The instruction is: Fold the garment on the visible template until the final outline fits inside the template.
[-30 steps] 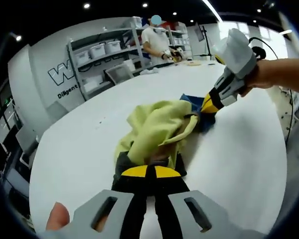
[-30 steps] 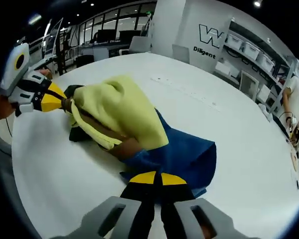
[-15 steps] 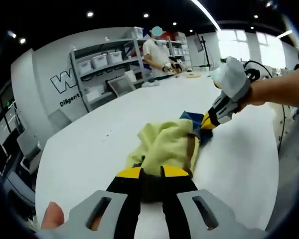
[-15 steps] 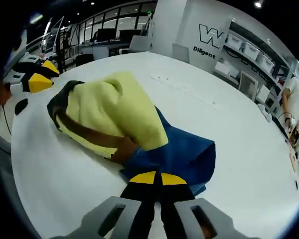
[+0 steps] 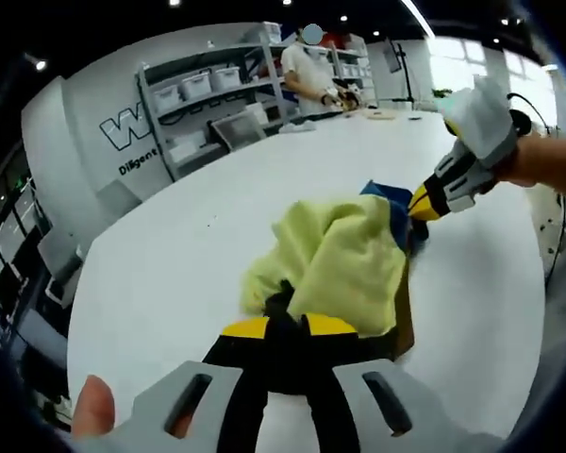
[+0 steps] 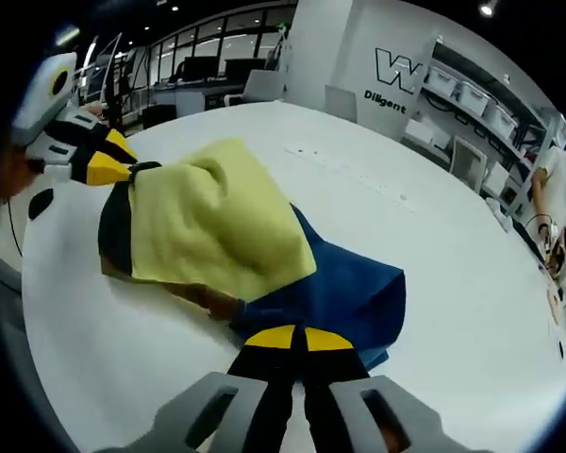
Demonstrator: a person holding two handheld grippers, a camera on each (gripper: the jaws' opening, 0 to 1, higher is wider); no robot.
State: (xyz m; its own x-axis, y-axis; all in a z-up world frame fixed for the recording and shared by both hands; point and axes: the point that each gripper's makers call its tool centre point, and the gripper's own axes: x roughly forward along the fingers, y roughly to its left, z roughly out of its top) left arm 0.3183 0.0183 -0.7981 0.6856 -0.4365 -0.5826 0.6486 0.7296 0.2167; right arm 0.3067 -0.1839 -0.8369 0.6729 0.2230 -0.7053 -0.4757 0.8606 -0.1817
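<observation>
In the left gripper view my left tool [image 5: 285, 327] is clenched on the dark hem of the garment [image 5: 344, 260], right at its jaws. The yellow cloth bunches just beyond, with blue at its far end, where my right tool [image 5: 424, 203] pinches it. In the right gripper view that tool [image 6: 289, 338] is clamped on the blue edge; the yellow part lies past it, reaching the left tool [image 6: 108, 162]. The garment lies mid-tabletop [image 6: 434, 236]. Farther off, a person [image 5: 311, 66] stands by shelves [image 5: 193, 94].
</observation>
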